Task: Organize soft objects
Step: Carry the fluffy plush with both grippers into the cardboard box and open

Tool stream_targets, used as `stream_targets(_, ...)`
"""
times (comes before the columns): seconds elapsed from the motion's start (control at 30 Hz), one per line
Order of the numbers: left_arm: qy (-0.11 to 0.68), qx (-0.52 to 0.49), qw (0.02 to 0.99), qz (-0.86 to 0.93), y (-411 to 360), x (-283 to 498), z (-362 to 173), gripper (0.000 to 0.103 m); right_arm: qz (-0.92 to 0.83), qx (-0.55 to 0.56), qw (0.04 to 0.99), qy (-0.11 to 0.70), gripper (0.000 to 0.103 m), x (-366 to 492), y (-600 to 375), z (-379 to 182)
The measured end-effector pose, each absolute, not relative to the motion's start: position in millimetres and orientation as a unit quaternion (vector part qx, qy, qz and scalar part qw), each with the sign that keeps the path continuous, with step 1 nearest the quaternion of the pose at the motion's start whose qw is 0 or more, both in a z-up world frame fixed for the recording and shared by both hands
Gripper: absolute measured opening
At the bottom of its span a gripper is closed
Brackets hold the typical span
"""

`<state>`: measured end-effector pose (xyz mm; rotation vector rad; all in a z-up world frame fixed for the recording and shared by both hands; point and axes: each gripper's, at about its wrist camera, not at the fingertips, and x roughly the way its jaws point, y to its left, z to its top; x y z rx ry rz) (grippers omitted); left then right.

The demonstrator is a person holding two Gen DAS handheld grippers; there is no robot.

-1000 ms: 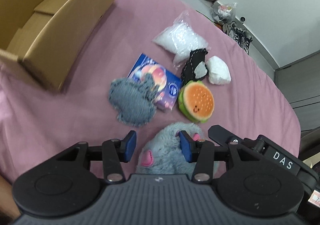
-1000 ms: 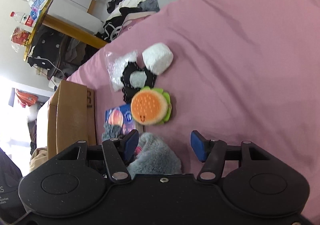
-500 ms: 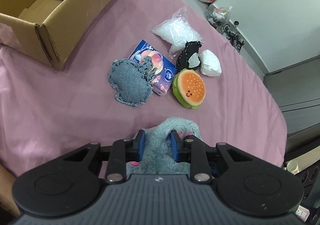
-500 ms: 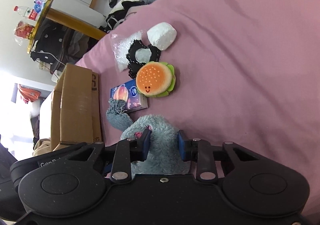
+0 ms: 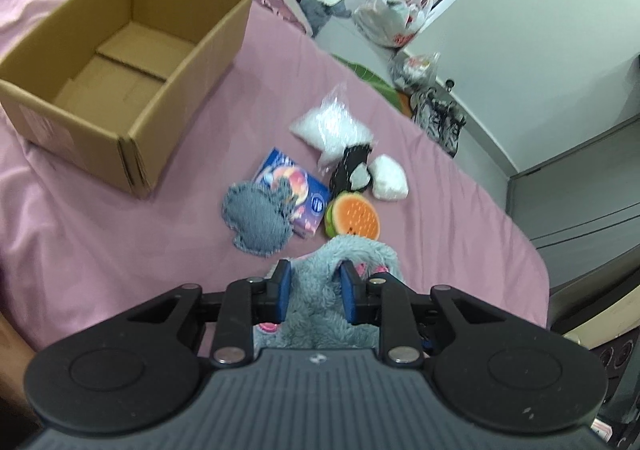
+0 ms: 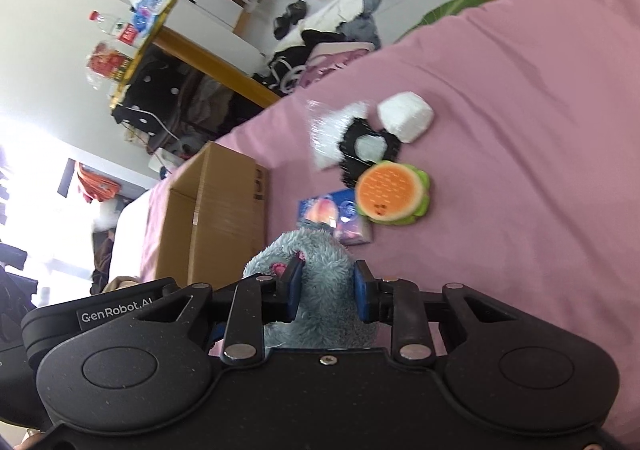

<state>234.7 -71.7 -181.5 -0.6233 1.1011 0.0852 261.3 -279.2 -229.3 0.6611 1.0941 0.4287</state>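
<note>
Grey-blue fluffy plush toy [image 5: 320, 286]: pinched by both tools at once, left tool [image 5: 314, 292] and right tool [image 6: 326, 292] each pressing blue pads into its fur, above the pink bedsheet [image 5: 100, 250]. Open cardboard box [image 5: 120, 62]: upright on the bed, well apart to the left. Burger plush [image 5: 354, 216], denim-grey plush [image 5: 256, 220], blue packet [image 5: 294, 186], black-and-white plush [image 5: 352, 170], white bagged filling [image 5: 332, 126]: clustered near the held toy.
</note>
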Motion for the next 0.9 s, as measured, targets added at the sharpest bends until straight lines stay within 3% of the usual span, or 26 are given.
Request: stream_targets(0.9, 0.442, -0.299, 0.845, 0.025, 0, 260, -124, 0.024, 0.213, 0.297, 0.811, 0.457, 0.026, 302, -208, -168)
